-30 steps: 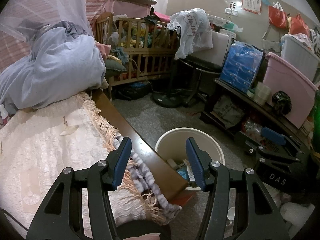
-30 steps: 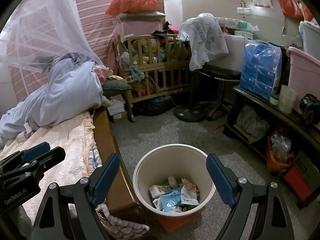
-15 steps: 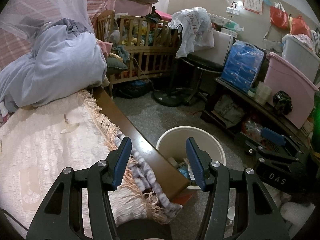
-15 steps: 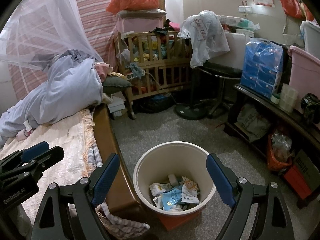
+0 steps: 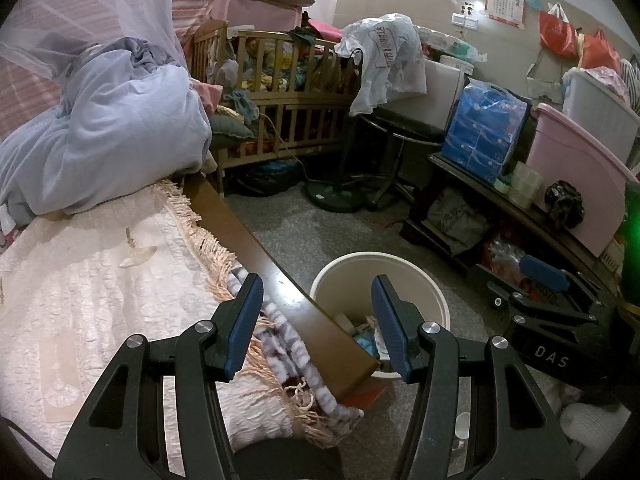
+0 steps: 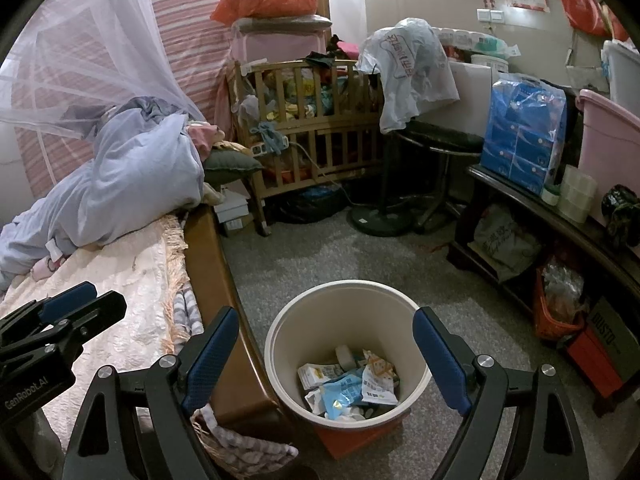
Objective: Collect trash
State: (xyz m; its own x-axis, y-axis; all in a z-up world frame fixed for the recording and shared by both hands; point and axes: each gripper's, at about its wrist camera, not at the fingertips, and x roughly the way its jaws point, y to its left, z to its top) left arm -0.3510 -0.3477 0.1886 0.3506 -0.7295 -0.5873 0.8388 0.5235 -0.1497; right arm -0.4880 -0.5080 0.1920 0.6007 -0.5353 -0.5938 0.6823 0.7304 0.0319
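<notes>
A cream round trash bin point(image 6: 348, 304) stands on the floor beside the bed's corner, holding several wrappers and small cartons point(image 6: 350, 386). My right gripper point(image 6: 324, 354) hovers above it, open wide, nothing between its blue pads. In the left wrist view the same bin point(image 5: 404, 276) shows partly behind the bed's wooden rail point(image 5: 280, 280). Over that rail and the bed's fringed edge my left gripper point(image 5: 318, 322) is open and empty. The left gripper point(image 6: 60, 316) also appears at the lower left of the right wrist view, and the right gripper point(image 5: 544, 292) at the far right of the left wrist view.
A bed with a pale quilted cover point(image 5: 100, 280) and a heap of blue bedding point(image 5: 120, 136) fills the left. A wooden crib point(image 6: 316, 120), a fan stand point(image 6: 380, 220) and a low dark shelf with boxes and bags point(image 6: 560, 240) ring the grey floor point(image 6: 328, 256).
</notes>
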